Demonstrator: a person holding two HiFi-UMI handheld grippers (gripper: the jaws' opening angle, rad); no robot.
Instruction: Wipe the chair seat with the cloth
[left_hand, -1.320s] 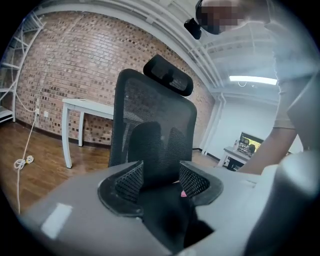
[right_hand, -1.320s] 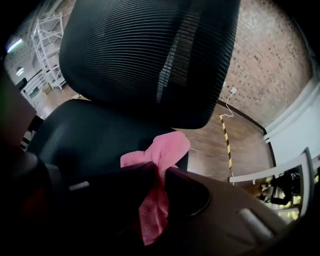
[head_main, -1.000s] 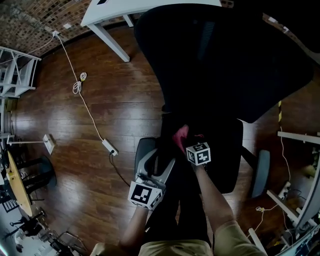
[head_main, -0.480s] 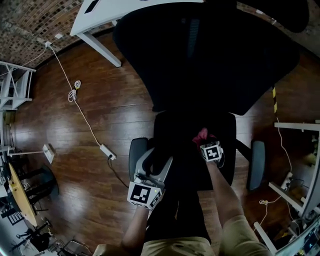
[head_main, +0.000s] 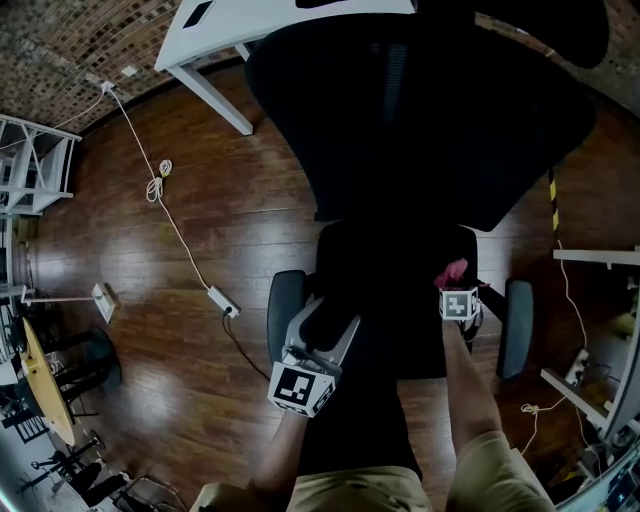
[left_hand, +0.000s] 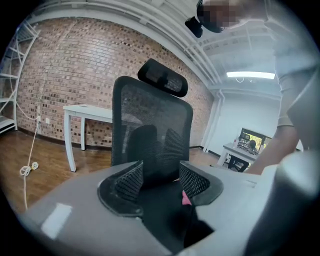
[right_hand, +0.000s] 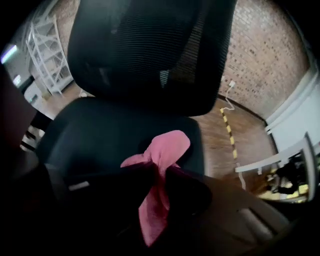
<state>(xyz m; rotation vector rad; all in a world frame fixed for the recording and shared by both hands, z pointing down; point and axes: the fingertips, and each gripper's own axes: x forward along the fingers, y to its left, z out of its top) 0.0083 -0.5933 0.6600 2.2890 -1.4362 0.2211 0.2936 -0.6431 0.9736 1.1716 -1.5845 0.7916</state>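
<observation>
My right hand-held gripper (right_hand: 158, 176) pinches the pink cloth (right_hand: 166, 146) by its bunched middle, over the right side of the office chair seat (right_hand: 110, 131). Being soft and light, it should drag easily. The left hand-held gripper (left_hand: 160, 181) is spread and empty.

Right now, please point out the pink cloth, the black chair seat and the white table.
pink cloth (right_hand: 167, 145), right gripper view, upper fold.
black chair seat (right_hand: 110, 130), right gripper view, bare cushion.
white table (head_main: 260, 25), head view, tabletop.
</observation>
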